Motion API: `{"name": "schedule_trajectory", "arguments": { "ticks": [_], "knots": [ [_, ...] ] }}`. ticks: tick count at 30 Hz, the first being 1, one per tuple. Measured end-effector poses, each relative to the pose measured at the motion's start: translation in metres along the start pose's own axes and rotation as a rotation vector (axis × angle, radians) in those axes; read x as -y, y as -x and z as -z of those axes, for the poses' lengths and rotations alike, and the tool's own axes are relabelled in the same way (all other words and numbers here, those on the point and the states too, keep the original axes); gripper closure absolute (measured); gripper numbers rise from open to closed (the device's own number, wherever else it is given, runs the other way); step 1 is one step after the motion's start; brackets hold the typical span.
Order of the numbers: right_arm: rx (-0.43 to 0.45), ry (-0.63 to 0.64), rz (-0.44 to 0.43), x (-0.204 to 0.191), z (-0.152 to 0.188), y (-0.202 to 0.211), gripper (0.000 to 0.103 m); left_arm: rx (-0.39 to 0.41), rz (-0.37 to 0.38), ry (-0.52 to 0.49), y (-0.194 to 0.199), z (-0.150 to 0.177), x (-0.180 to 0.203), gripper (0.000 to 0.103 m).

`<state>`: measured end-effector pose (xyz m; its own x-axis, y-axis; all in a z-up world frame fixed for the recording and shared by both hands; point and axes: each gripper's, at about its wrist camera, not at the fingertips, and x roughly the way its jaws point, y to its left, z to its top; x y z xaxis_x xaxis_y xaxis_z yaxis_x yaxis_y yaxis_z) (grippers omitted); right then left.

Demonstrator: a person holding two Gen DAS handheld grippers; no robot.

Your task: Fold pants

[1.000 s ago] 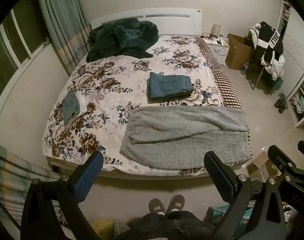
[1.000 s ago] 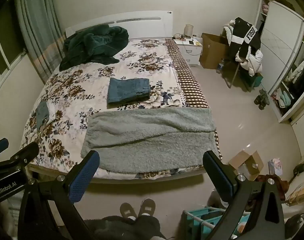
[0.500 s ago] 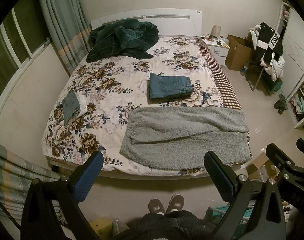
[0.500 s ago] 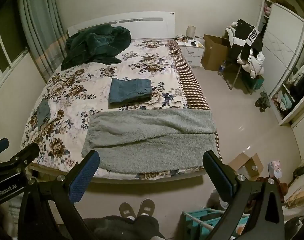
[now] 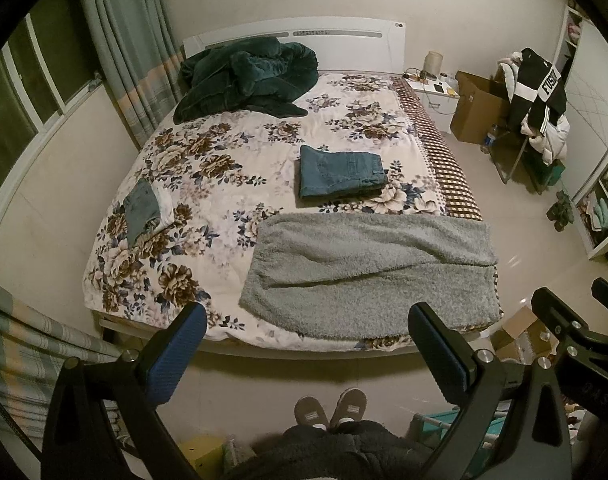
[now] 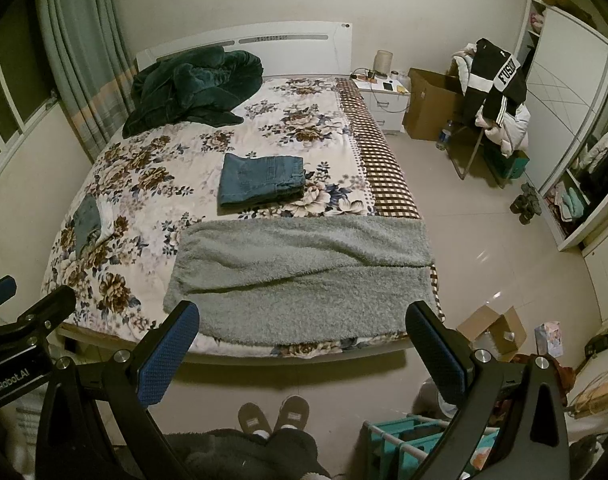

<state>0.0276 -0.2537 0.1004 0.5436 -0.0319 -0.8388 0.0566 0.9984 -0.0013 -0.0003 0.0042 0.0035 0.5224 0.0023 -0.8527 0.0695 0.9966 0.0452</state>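
Pants [image 5: 368, 276]: grey fleece, spread flat at bed [image 5: 264, 168] foot, lower centre; no further fold begun.
Small denim piece [image 5: 142, 210]: centre left, folded.
Folded jeans [image 5: 340, 172]: mid-frame, done.
Left gripper [image 5: 308, 348]: fingers wide apart, empty.
Right gripper [image 6: 302, 346]: fingers wide apart, empty.

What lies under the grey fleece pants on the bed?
The grey pants lie flat on the floral quilt, reaching its checked border on the right. Anything beneath the pants is hidden.

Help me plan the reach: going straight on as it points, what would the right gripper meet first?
Probably the fluffy grey fleece pants spread flat at the bed's near edge; the open right gripper hangs before them with nothing between, though depth is unclear.
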Motion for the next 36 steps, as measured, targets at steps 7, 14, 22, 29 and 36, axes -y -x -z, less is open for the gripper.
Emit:
{"name": "schedule_trajectory", "arguments": {
  "ticks": [7, 14, 22, 29, 36],
  "knots": [
    [-0.003, 0.0, -0.002, 0.0004, 0.0006, 0.0013, 0.0, -0.002, 0.002, 0.0, 0.0003, -0.0003, -0.0008, 0.0],
    [-0.003, -0.001, -0.001, 0.0011, 0.0012, 0.0031, 0.0, 0.001, 0.001, 0.0, 0.0002, 0.0001, -0.0008, 0.0],
    [-0.003, 0.0, 0.0, 0.0016, 0.0018, 0.005, 0.0, 0.003, 0.003, 0.001, 0.0058, 0.001, 0.0001, 0.0],
    [-0.005, 0.0, 0.0, 0.0017, 0.0022, 0.0064, 0.0, 0.003, 0.004, 0.002, 0.005, 0.0012, 0.0001, 0.0],
    [-0.006, 0.0, -0.002, 0.0019, 0.0031, 0.0076, 0.0, 0.004, 0.005, 0.004, 0.0059, 0.0015, -0.0006, 0.0]
  ]
}}
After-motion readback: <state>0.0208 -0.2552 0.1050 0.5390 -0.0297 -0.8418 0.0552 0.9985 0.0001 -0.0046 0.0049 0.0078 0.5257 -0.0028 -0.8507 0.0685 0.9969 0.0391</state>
